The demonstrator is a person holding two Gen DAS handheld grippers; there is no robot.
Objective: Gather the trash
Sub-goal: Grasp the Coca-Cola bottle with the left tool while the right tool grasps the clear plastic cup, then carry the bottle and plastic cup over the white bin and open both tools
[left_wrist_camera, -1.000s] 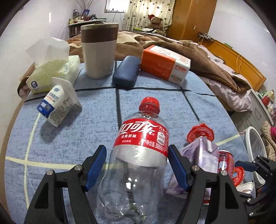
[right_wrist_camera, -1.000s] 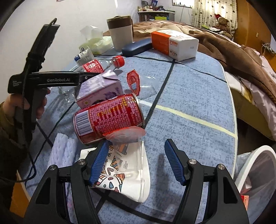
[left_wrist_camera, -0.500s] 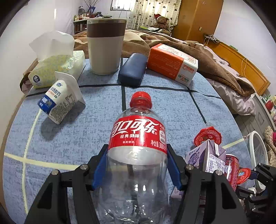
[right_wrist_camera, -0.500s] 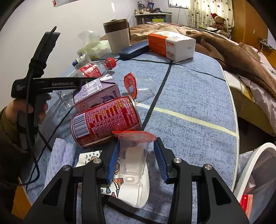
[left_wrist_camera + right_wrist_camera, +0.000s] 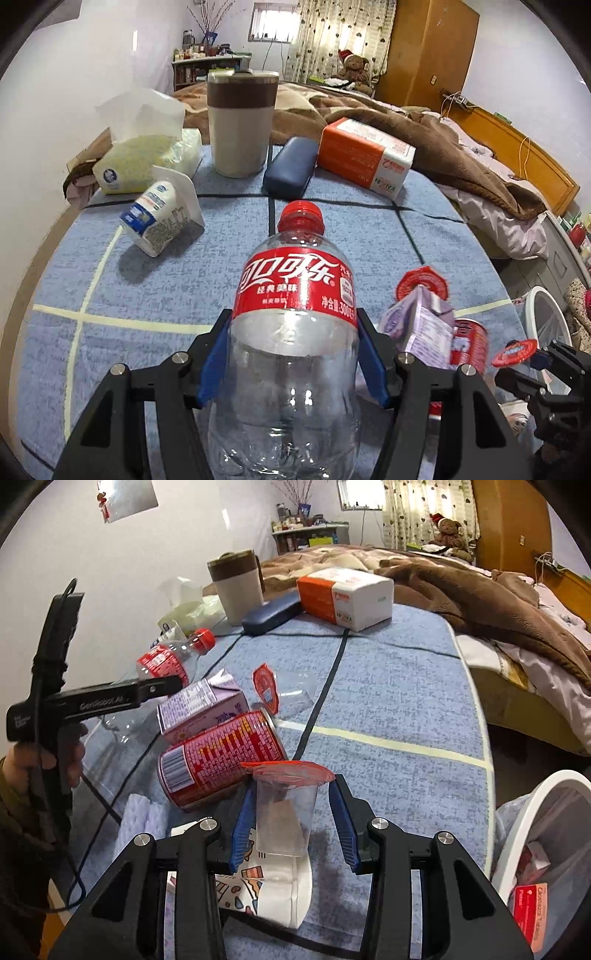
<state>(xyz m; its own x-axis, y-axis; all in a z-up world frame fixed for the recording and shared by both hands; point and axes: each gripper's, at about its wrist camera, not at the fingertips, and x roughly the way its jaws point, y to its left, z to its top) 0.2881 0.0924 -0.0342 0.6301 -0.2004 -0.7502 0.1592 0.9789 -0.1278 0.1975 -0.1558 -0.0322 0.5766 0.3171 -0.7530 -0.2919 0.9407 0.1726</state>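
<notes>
Since the earlier frame, the clear cola bottle [image 5: 291, 354] has been lifted off the blue cloth [image 5: 155, 280]; it is clamped between the blue pads of the left gripper [image 5: 293, 358]. A clear plastic cup [image 5: 286, 812] with red lid is held above the table, squeezed by the right gripper [image 5: 291, 825], near the red can [image 5: 221, 760].

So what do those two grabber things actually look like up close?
Each gripper, left and right, has a matte black frame with triangular cut-outs, silver bolts and two blue fingers. The left's pistol-style handle reads "GenRobot.AI" in white and trails a black cable.
</notes>
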